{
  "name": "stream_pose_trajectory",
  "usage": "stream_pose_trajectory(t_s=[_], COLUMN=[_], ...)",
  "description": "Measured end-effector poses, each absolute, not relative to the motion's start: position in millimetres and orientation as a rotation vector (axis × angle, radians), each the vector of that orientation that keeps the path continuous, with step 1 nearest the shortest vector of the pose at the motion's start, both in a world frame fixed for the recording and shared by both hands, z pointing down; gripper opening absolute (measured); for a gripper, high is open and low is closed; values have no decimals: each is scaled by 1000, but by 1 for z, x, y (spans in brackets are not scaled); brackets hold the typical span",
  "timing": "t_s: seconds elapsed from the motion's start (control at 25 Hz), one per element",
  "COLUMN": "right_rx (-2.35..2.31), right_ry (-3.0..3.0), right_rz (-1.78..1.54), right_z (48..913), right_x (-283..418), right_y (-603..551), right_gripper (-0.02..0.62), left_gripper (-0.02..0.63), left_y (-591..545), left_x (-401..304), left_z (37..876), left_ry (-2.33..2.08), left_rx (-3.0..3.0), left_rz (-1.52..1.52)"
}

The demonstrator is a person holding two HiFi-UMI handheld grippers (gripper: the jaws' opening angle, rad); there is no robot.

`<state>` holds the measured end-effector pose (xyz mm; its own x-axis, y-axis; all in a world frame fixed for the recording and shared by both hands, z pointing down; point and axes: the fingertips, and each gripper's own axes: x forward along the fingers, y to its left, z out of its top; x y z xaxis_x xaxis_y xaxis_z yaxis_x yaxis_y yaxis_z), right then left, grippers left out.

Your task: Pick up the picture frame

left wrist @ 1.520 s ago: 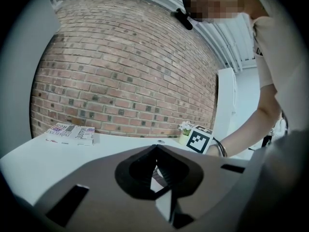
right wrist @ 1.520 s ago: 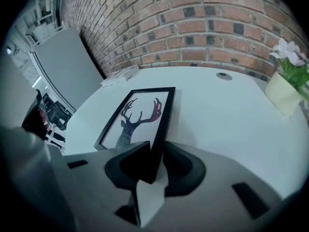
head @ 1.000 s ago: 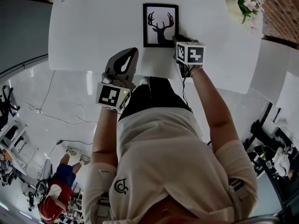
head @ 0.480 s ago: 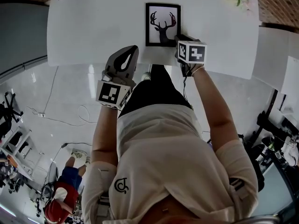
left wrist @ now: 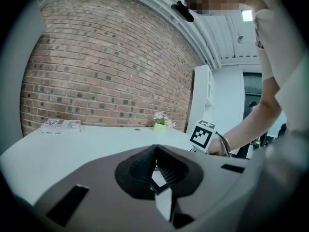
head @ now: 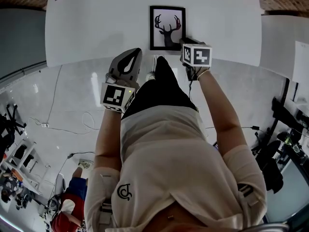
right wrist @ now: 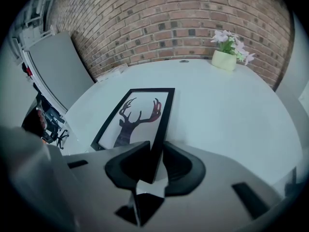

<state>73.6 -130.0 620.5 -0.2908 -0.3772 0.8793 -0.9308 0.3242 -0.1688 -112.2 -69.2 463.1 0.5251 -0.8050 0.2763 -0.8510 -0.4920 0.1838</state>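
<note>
Partly hidden near corner, black rectangular stag-print picture frame (right wrist: 140,115) clamped by right gripper (right wrist: 156,161) fingers, left gripper (left wrist: 155,167) fingers together

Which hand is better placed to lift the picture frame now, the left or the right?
Right. The right gripper grips the picture frame by its right edge. The left gripper is shut, holds nothing, and hangs apart from the frame at the white table's near edge.

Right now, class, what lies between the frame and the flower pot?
Nothing: in the right gripper view, only bare table runs from the frame to the flower pot.
</note>
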Motion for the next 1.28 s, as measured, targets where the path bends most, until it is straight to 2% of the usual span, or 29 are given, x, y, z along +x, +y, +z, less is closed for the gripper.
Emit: stream_pose_trajectory(t_s=[0.92, 1.28], right_rx=[1220, 1215], right_ry=[-1800, -1796], right_rz=[1003, 1028], right_z=[617, 618], right_x=[106, 109], right_y=[-45, -25], right_gripper=[86, 85], left_gripper=[15, 15], left_y=[-21, -8], left_x=[-77, -65], left_z=[478, 520], left_ry=[-1288, -1185], left_rx=[2457, 2378], left_rz=[236, 301])
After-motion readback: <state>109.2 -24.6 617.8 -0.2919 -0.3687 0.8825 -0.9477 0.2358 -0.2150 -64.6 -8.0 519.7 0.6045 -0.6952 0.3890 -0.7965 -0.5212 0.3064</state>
